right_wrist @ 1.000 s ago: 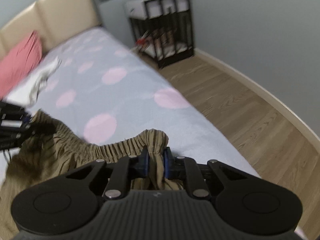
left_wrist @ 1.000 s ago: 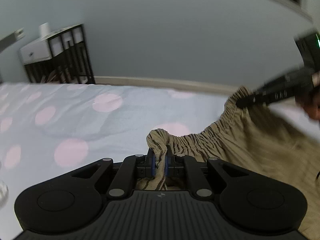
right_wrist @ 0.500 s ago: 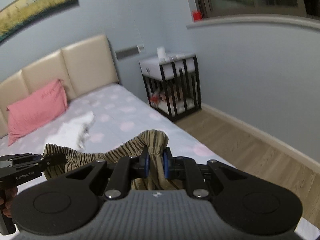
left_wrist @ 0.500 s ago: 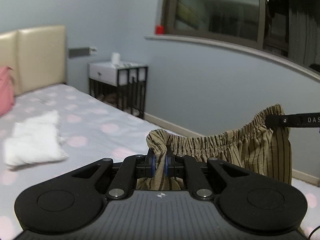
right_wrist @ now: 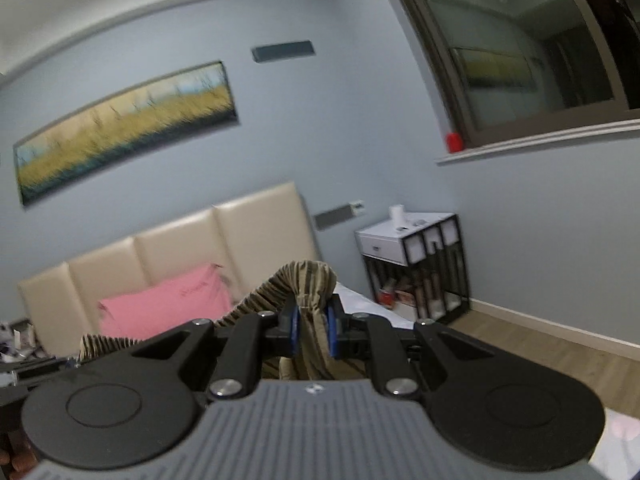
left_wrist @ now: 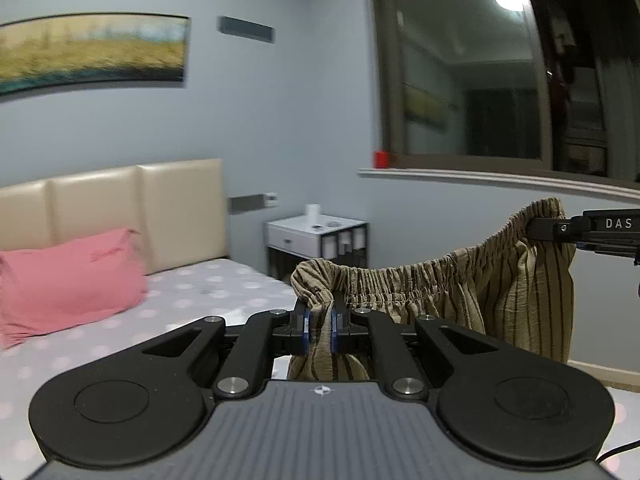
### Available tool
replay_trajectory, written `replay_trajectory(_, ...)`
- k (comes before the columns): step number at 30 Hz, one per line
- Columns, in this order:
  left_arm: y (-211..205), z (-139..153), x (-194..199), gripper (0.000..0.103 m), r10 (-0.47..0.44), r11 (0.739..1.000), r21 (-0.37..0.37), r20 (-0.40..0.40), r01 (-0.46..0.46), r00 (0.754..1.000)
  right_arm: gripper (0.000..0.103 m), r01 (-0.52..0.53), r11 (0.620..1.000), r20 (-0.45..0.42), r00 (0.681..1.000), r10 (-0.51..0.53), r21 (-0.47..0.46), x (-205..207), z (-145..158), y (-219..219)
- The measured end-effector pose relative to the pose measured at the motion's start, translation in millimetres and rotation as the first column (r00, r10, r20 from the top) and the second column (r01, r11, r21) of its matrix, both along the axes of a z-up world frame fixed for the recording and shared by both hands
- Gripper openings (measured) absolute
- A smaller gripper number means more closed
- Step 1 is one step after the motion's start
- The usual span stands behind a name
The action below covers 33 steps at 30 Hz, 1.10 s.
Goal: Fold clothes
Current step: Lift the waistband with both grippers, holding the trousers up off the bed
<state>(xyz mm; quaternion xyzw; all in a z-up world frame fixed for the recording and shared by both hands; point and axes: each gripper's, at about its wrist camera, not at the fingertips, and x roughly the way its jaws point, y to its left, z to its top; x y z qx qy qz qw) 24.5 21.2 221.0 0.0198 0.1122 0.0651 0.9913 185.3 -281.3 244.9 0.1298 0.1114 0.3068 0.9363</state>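
**Striped garment held aloft by its elastic waistband between two grippers**

The garment (left_wrist: 460, 288) is a tan, loosely woven piece with thin dark vertical stripes and a gathered elastic waistband. It hangs in the air above the bed (left_wrist: 192, 300), clear of the polka-dot sheet, with the waistband stretched in a shallow sag from one gripper to the other. Below the band the cloth falls in soft vertical folds, fullest at the side toward the window (left_wrist: 472, 72). At each held corner the band bunches into a rounded hump above the fingers.

The left gripper (left_wrist: 320, 330) is clenched on one corner of the waistband: its blue pads (left_wrist: 306, 330) stand close together with a narrow twist of striped cloth pinched between them, and more fabric drops beneath the jaws. The right gripper (right_wrist: 313, 330) is likewise clamped on the opposite corner, its pads slightly wider apart around a thicker bundle of cloth that rises in a loop over the fingers. In the left wrist view that gripper appears at the right edge, gripping the far end of the band.

Behind the garment lie a pink pillow (left_wrist: 68, 276) against a beige headboard (left_wrist: 120, 208), and a white nightstand (left_wrist: 316, 236) stands beside the bed.
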Motion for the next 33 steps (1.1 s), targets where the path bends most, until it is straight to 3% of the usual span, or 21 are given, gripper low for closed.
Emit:
replay_trajectory(9,-6,47,-122,0.009,0.201,0.973,0.110,0.011,-0.201,0.980,0.015,-0.165,0.986,0.085,0.983,0.163,0.022,-105,50,34)
replay_trajectory(18,-4,65,-202,0.011,0.351,0.932,0.113,-0.027,-0.346,0.936,0.015,-0.326,0.945,0.026,0.945,0.326,0.013,-174,60,56)
replay_trajectory(23,7,72,-227,0.014,0.414,0.907,0.118,-0.068,-0.405,0.908,0.015,-0.379,0.925,-0.030,0.925,0.379,-0.001,-200,67,71)
replay_trajectory(27,19,74,-236,0.014,0.460,0.884,0.146,-0.116,-0.443,0.880,0.015,-0.412,0.909,-0.037,0.911,0.411,-0.066,-213,80,88)
replay_trajectory(33,59,44,-199,0.017,0.467,0.881,0.185,-0.180,-0.436,0.866,0.015,-0.357,0.913,-0.027,0.933,0.359,-0.198,-213,68,136)
